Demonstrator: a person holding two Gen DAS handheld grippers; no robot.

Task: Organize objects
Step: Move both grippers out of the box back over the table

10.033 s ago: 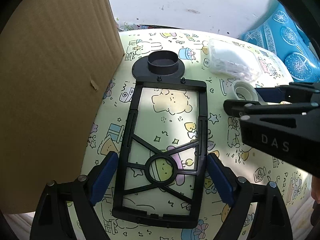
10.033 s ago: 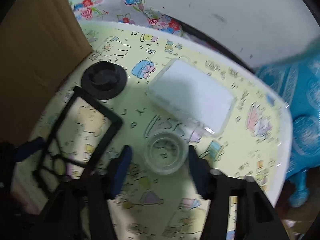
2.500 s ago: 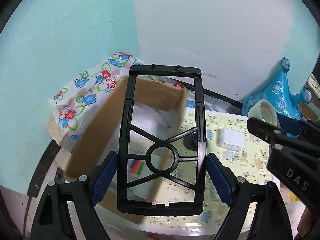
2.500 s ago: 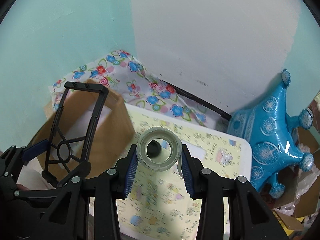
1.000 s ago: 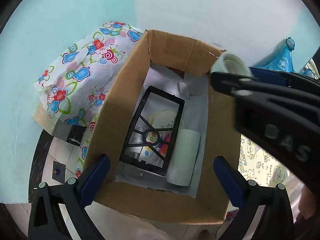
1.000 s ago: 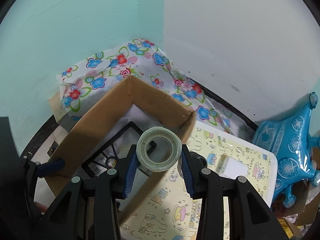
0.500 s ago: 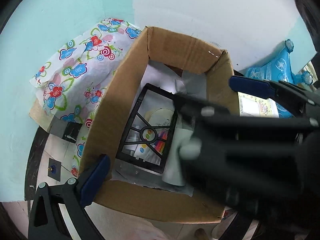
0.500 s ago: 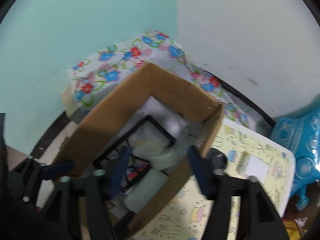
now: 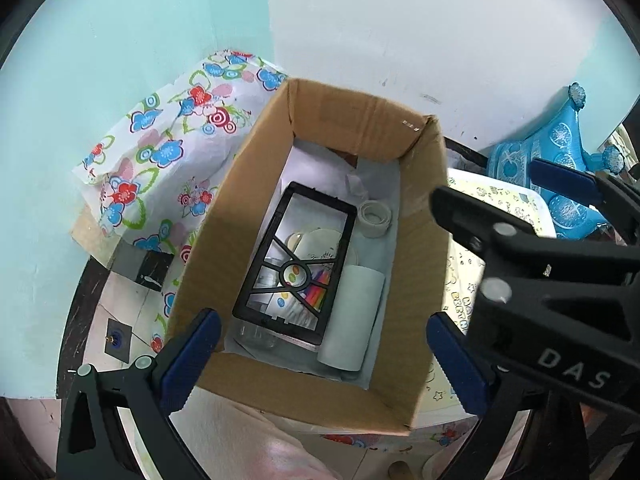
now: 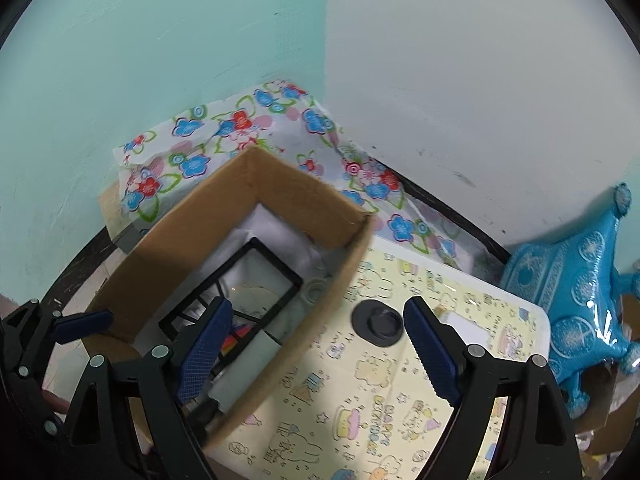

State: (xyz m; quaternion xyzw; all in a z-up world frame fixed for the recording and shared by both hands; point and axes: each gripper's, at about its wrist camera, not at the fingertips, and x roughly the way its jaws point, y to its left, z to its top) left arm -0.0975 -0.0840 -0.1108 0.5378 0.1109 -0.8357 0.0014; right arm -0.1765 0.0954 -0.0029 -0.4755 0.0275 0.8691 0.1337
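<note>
Both claws hang over one open brown cardboard box (image 9: 256,184) with their jaws spread apart and nothing between them. Directly ahead of the left claw (image 9: 316,354), on the bottom of the box, lie one black rectangular plastic frame (image 9: 295,270), one clear tape roll (image 9: 375,218) just beyond the frame's far right corner, and one white paper roll (image 9: 354,316) along its right side. The right claw (image 10: 318,350), crossing the left view, bears the letters "DAS". Ahead of it, one black round cap (image 10: 378,322) sits on the cartoon-printed yellow table (image 10: 360,420).
</note>
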